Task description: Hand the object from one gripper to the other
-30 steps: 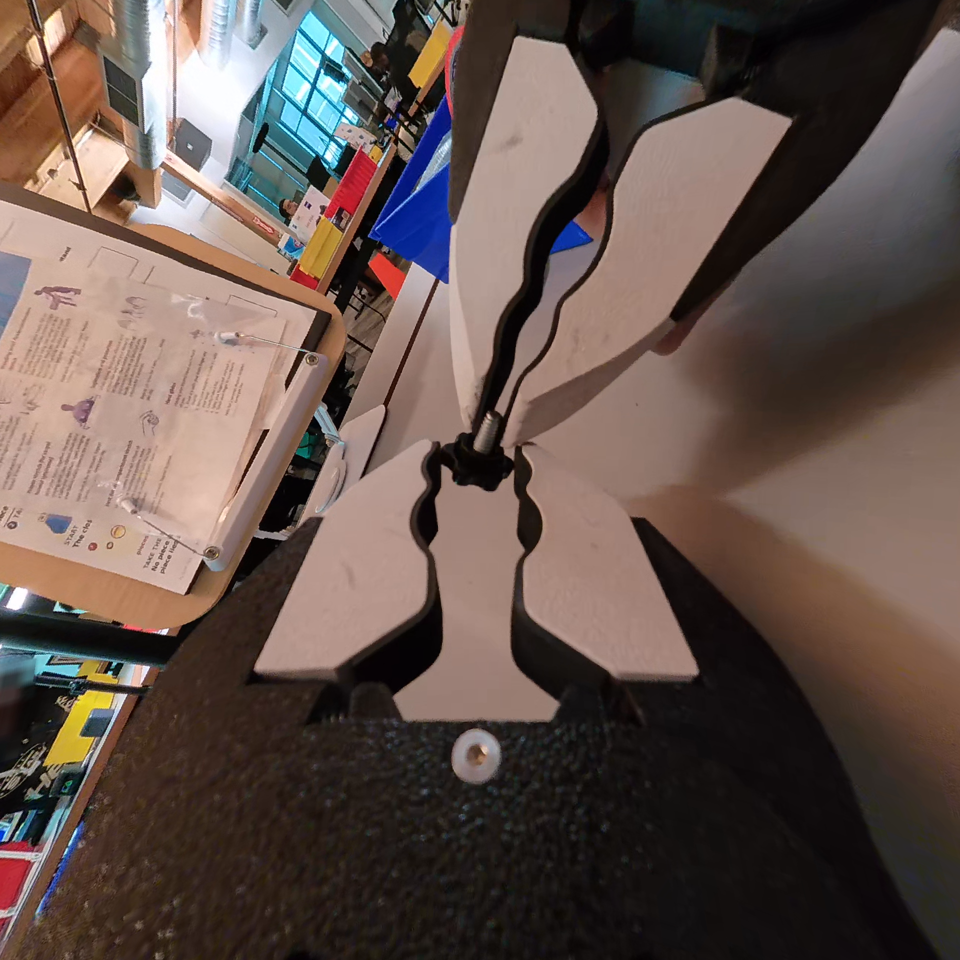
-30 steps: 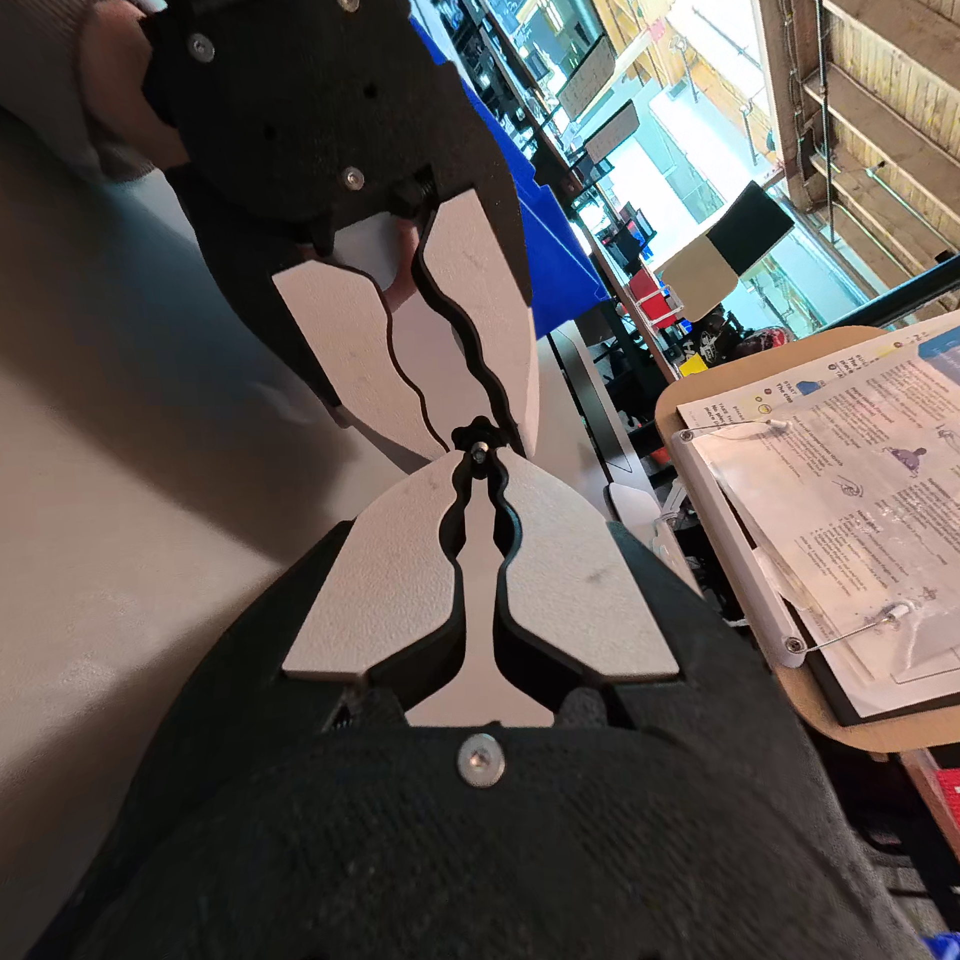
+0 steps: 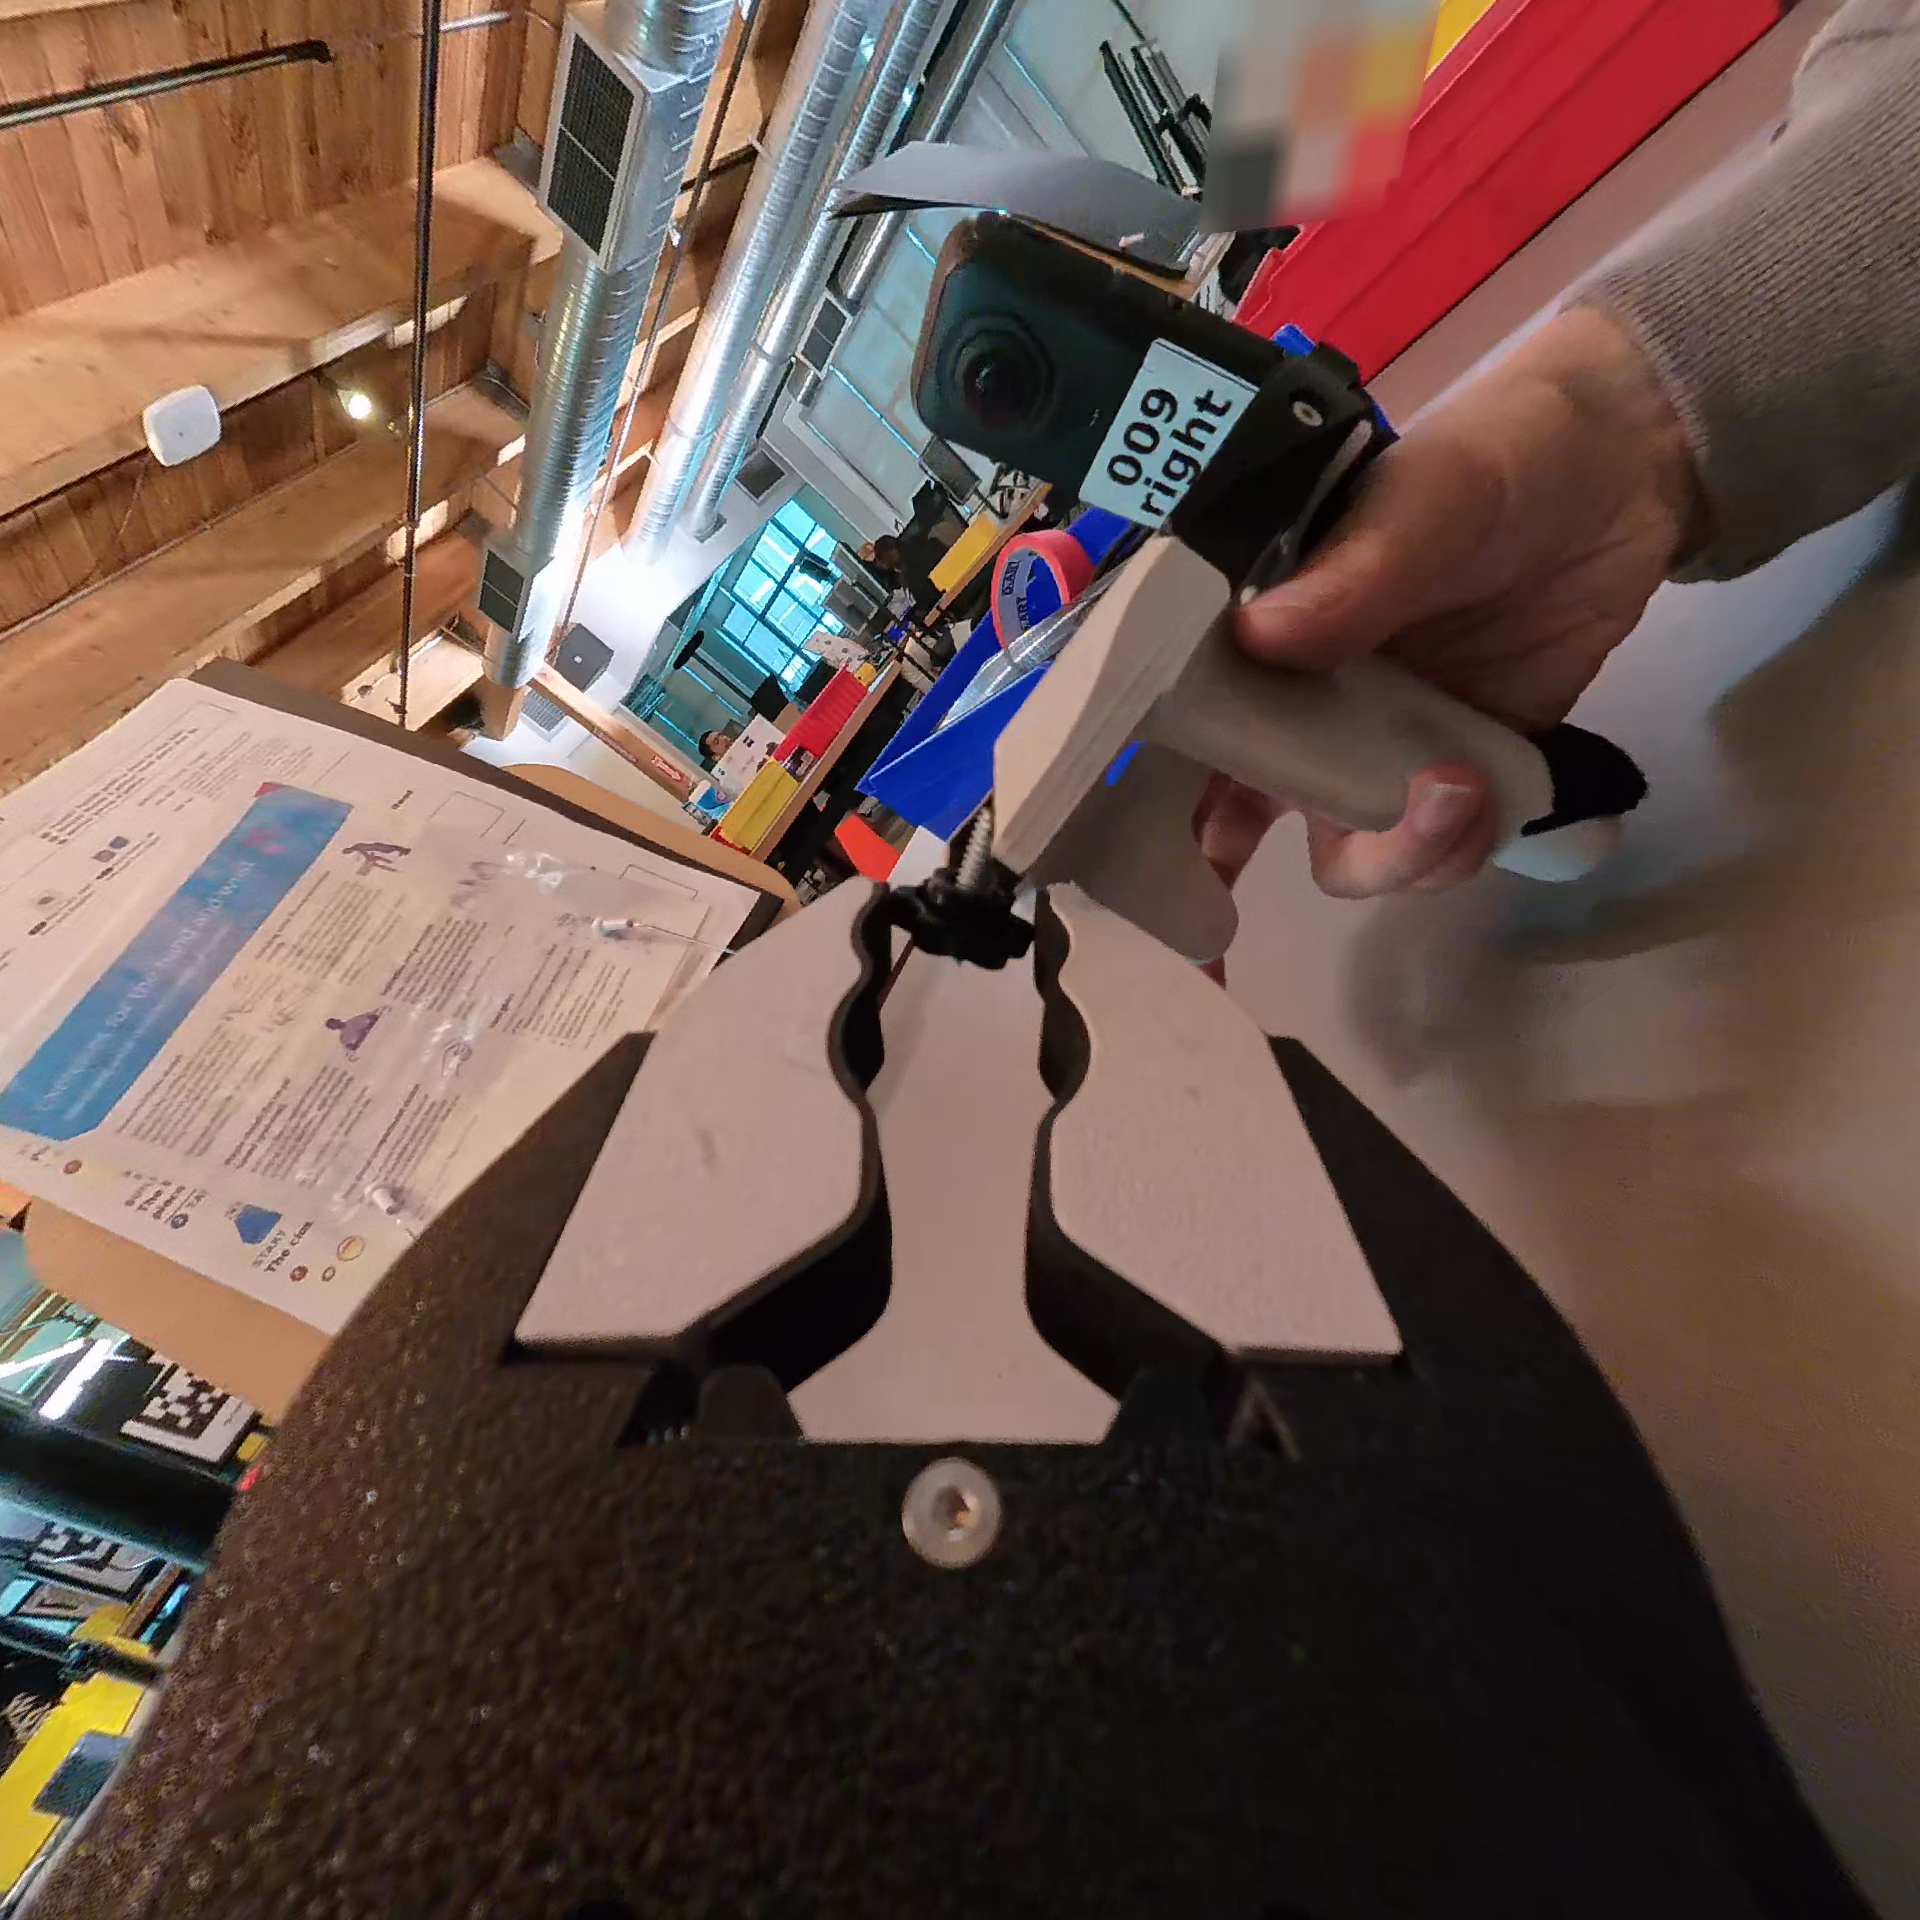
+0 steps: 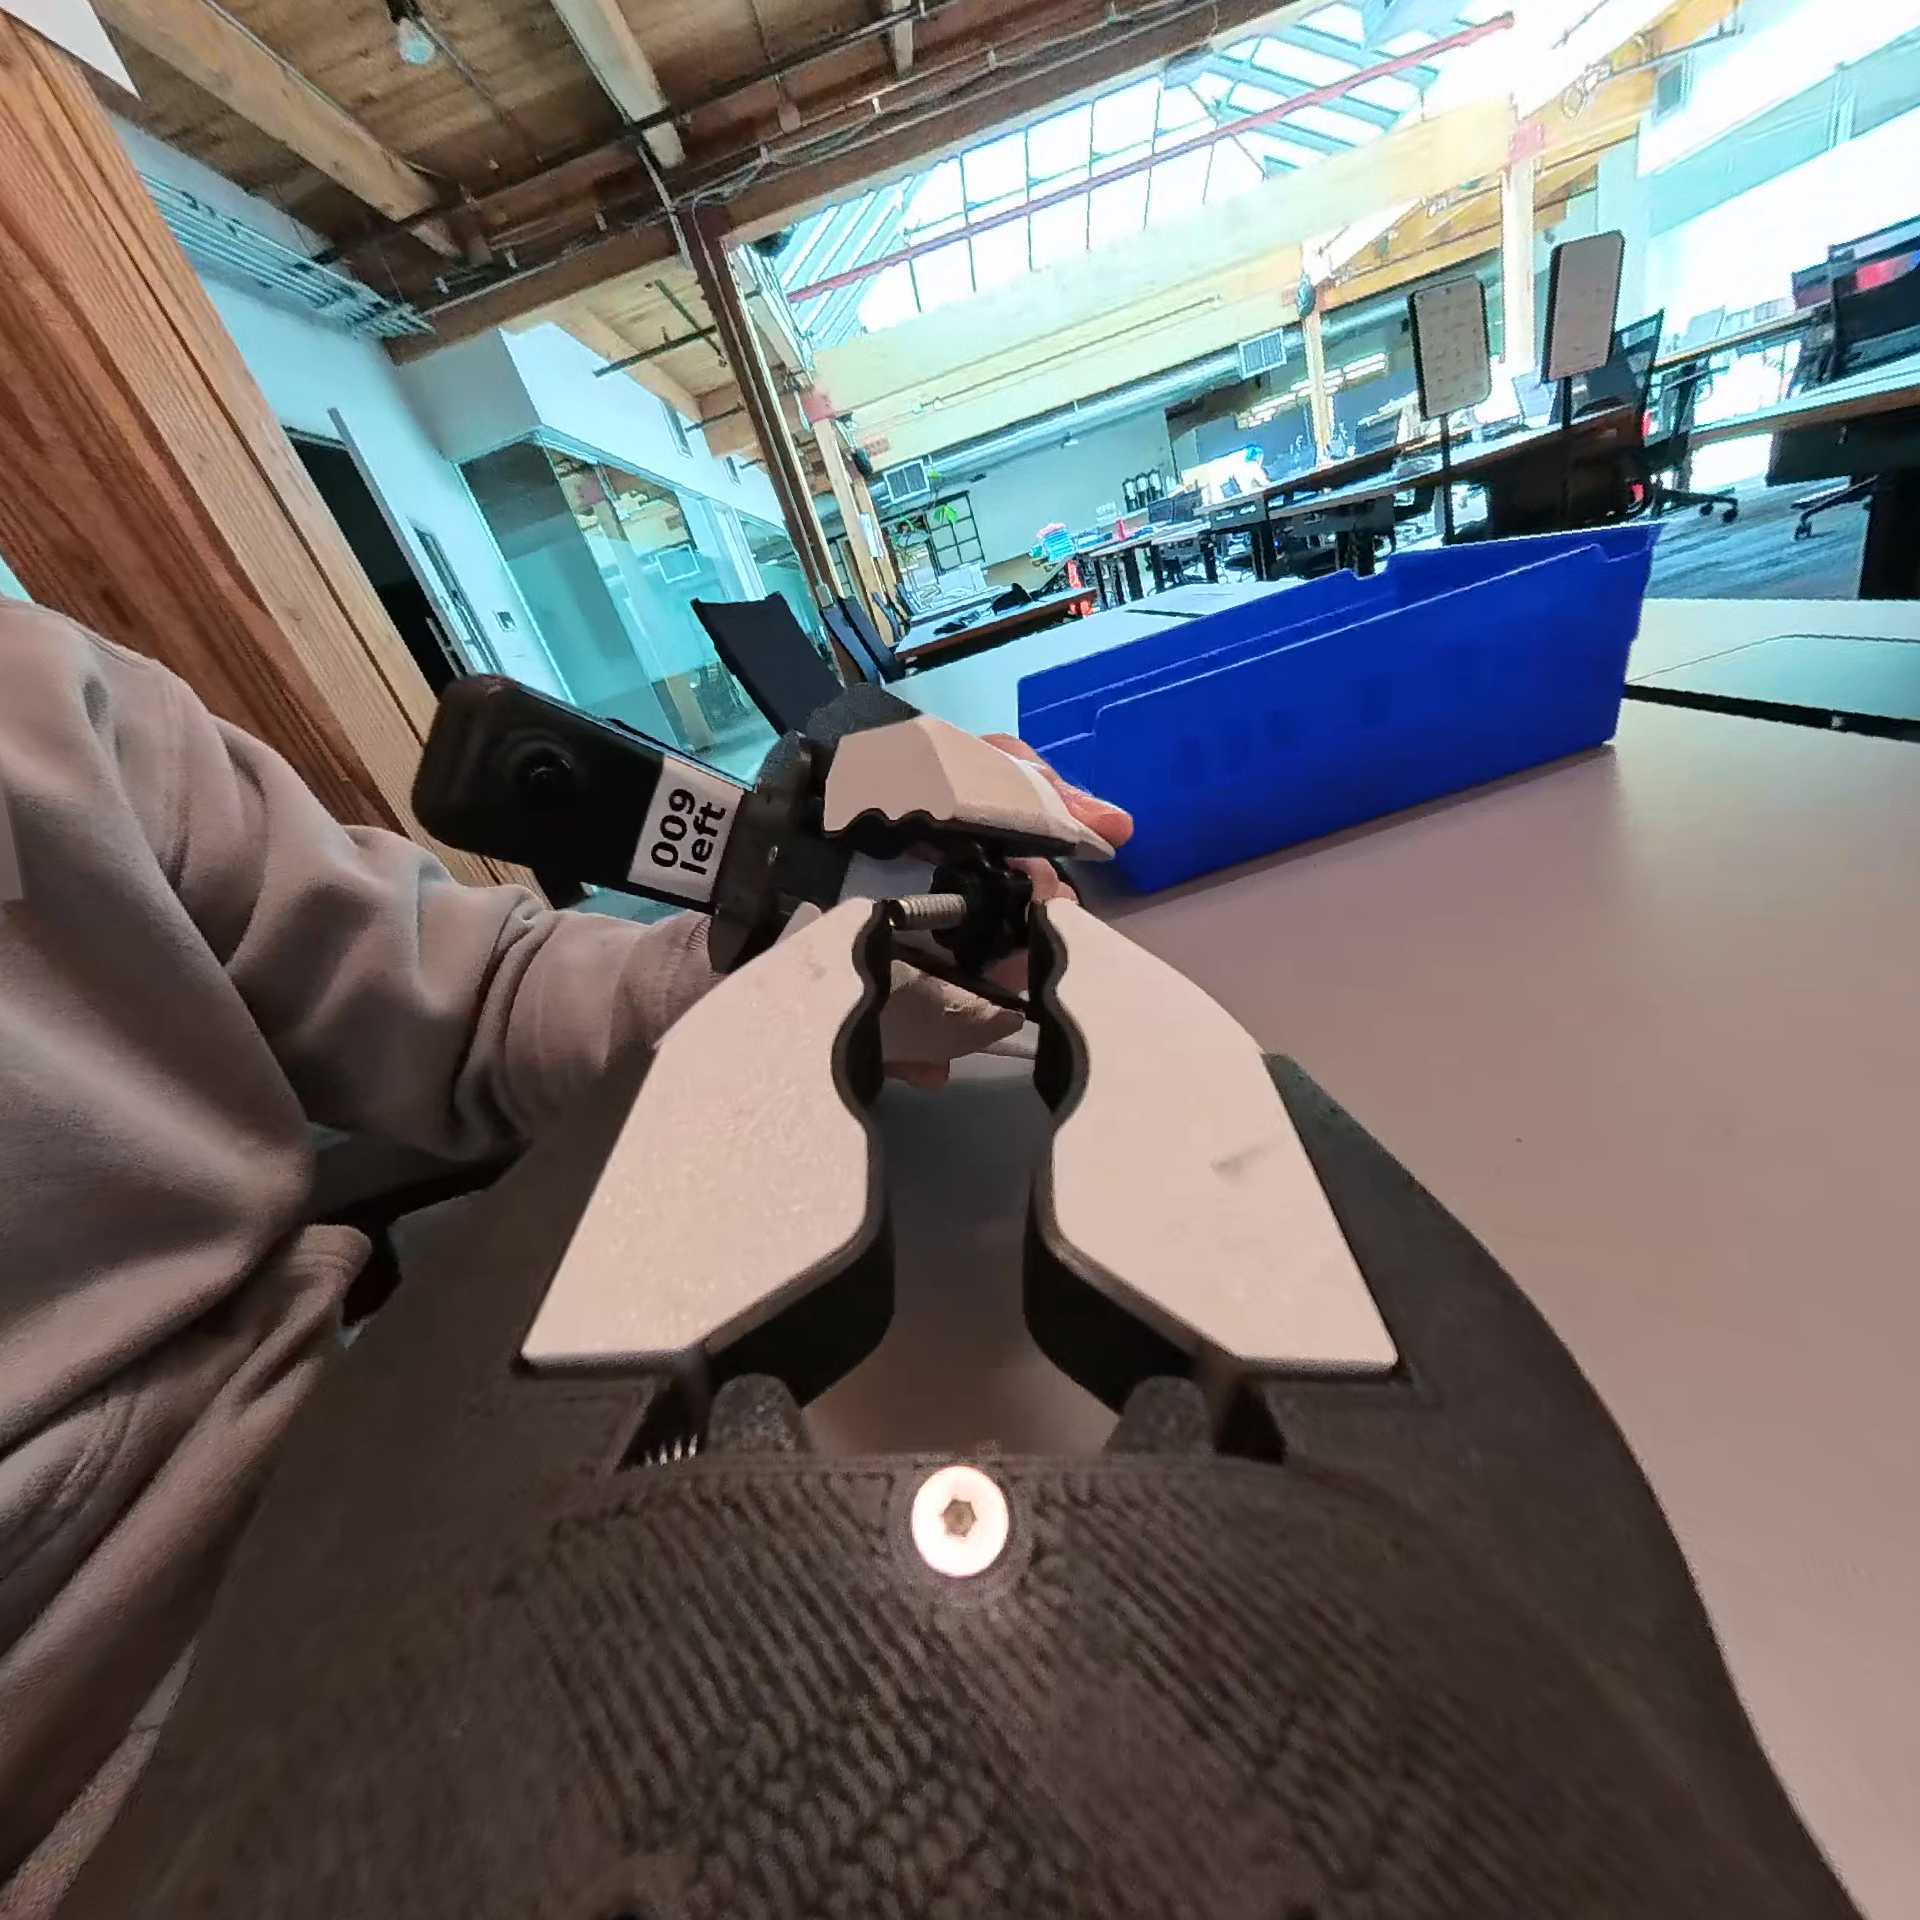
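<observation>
Both hand-held grippers met over the grey tabletop [image 4: 1558, 1039]. Left hand-held gripper [image 3: 961, 920] was clamped on the black knob of a threaded knob screw [image 3: 961, 920]. Right hand-held gripper [image 4: 956, 920] had its tips around the same knob screw [image 4: 951, 914]; whether it gripped could not be told. A sleeved hand [image 3: 1496, 592] stood just behind. Farther off lay a blue bin [image 4: 1351, 707], and a clipboard with printed sheet [image 3: 312, 987] stood to the side.

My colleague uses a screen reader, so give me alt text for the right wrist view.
Two handheld tools meet at a small black knob screw: the right tool in front, the left tool beyond, held by a grey-sleeved arm. A blue bin sits behind on the grey table.
</observation>
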Demonstrator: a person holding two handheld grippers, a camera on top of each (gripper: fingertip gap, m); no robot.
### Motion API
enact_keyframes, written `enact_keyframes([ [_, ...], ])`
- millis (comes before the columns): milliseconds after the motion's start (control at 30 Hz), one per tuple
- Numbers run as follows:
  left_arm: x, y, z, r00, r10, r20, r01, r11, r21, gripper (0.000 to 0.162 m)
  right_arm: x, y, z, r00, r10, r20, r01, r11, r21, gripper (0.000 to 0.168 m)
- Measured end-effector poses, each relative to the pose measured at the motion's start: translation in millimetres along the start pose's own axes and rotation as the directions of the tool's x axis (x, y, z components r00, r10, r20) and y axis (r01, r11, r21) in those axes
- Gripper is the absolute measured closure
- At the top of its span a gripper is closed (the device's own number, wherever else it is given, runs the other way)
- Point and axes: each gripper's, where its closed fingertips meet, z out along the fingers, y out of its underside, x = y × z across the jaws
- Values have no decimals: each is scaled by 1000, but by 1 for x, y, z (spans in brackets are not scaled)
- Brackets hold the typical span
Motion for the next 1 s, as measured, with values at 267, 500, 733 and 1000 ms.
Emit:
enact_keyframes([
  [267, 2, 27, 4, 993, -117, -17, 114, 986, -124, 133, 45, -7, -19, 751, -546, -371, 485, 838, -251, 144],
  [500, 4, 24, 6, 803, -586, -107, 577, 810, -109, 138, 56, 12, -22, 85, -992, -95, 716, 127, -686, 144],
  [733, 13, 33, 8, 600, -786, -149, 760, 619, -199, 137, 50, 26, -9, -41, -998, 44, 712, -60, -699, 144],
  [1000, 22, 34, 9, 583, -799, -146, 759, 600, -253, 137, 44, 23, -7, -74, -997, 36, 734, -80, -674, 144],
])
